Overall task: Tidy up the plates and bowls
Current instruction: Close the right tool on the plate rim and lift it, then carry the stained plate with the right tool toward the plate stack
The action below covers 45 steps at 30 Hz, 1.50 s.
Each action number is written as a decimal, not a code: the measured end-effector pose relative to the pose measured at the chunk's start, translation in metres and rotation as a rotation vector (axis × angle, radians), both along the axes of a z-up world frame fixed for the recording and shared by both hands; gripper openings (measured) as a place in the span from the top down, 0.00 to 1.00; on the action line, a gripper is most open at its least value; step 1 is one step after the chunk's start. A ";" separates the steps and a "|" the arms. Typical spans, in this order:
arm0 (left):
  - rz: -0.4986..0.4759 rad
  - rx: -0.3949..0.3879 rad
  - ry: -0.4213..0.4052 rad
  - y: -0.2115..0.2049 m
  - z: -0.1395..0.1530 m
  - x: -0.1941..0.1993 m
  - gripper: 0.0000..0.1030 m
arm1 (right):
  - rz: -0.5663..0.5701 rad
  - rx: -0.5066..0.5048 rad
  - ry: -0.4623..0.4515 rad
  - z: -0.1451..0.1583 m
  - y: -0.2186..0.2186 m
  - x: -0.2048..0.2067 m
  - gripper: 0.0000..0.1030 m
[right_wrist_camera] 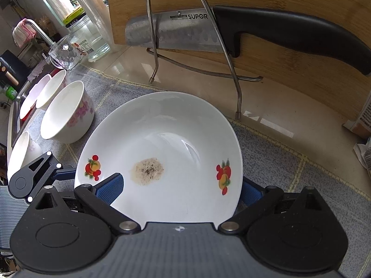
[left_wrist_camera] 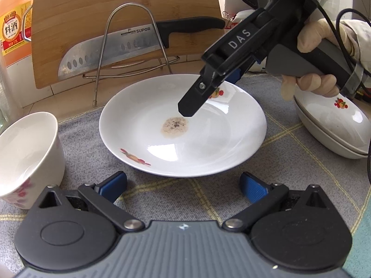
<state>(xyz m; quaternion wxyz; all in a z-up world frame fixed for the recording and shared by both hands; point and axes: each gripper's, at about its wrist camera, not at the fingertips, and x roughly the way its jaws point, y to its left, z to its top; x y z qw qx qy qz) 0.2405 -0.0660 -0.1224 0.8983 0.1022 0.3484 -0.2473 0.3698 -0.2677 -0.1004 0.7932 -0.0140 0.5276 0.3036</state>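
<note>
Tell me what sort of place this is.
Most likely a home kitchen counter: a steel SUPOR knife on a wire rack against a bamboo cutting board, and a curved metal sink faucet nearby.

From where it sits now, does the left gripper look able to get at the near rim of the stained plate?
Probably yes. The left gripper is open, its fingers just short of the plate with only bare cloth between. The right gripper works the far side, so the near rim looks free.
</note>
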 end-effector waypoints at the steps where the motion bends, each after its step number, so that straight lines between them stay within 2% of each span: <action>1: 0.000 -0.001 -0.003 0.001 0.000 -0.001 0.00 | 0.004 0.002 0.001 0.000 0.000 0.002 0.00; 19: -0.019 -0.014 -0.027 0.004 0.001 -0.002 0.00 | 0.071 0.042 0.016 0.001 0.011 0.036 0.00; 30: -0.034 -0.019 -0.034 0.005 0.002 -0.003 0.02 | 0.095 0.063 0.060 0.001 0.015 0.042 0.00; 45: -0.055 -0.019 -0.041 0.004 0.003 -0.002 0.04 | 0.110 0.052 0.061 0.001 0.020 0.044 0.00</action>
